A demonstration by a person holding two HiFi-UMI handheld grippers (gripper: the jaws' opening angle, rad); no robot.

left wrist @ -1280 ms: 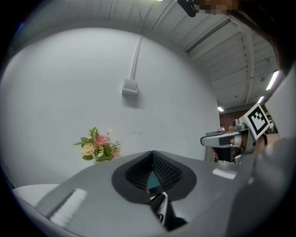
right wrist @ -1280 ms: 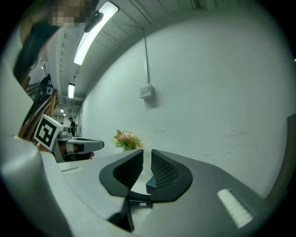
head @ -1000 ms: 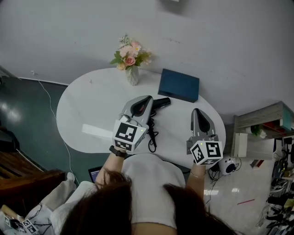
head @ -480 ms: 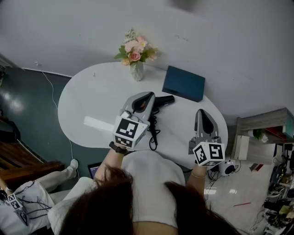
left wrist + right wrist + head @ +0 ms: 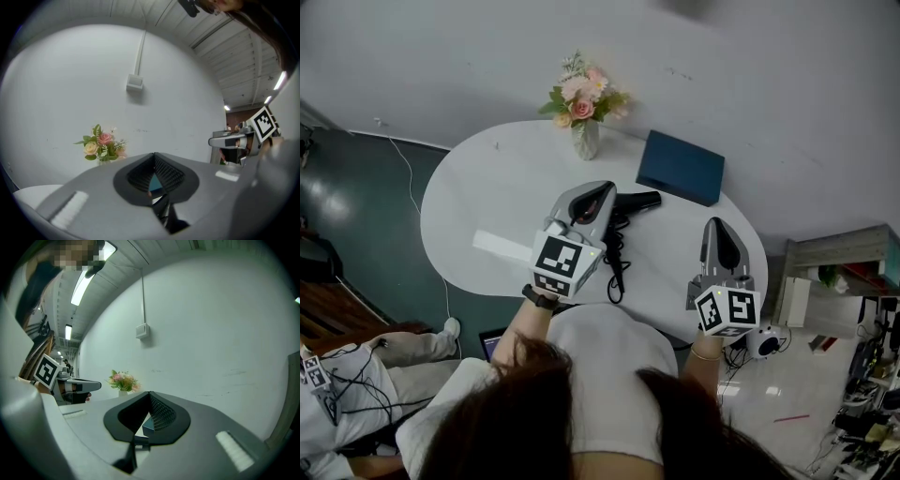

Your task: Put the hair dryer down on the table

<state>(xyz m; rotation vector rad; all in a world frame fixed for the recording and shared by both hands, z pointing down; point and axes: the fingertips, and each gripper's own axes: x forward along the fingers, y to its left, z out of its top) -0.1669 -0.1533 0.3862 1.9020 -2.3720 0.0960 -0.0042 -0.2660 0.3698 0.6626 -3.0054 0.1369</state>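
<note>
A white oval counter (image 5: 487,187) carries everything, with a small pale vase of pink and cream flowers (image 5: 586,141) at its far edge, close to the wall.

The left hand-held gripper (image 5: 602,190), grey with a marker cube at its rear, is held in front of the vase on the person's side, pointing away from the person. Its jaws are pressed together tip to tip.

The right hand-held gripper (image 5: 717,225) is well to the right of the vase, over the counter's right end. Its jaws are also pressed together, with nothing between them.

A flat dark blue rectangular box (image 5: 680,169) lies to the right of the vase, near the wall.

The black hair dryer (image 5: 639,201) lies on the counter in front of the vase and a little to its right, nozzle pointing right. Its rear end is hidden under the left gripper's tips in the head view. Its black cord (image 5: 614,262) trails from it toward the person.

A thin white strip (image 5: 502,247) lies flat in front of the vase and to its left, near the counter's near edge
</note>
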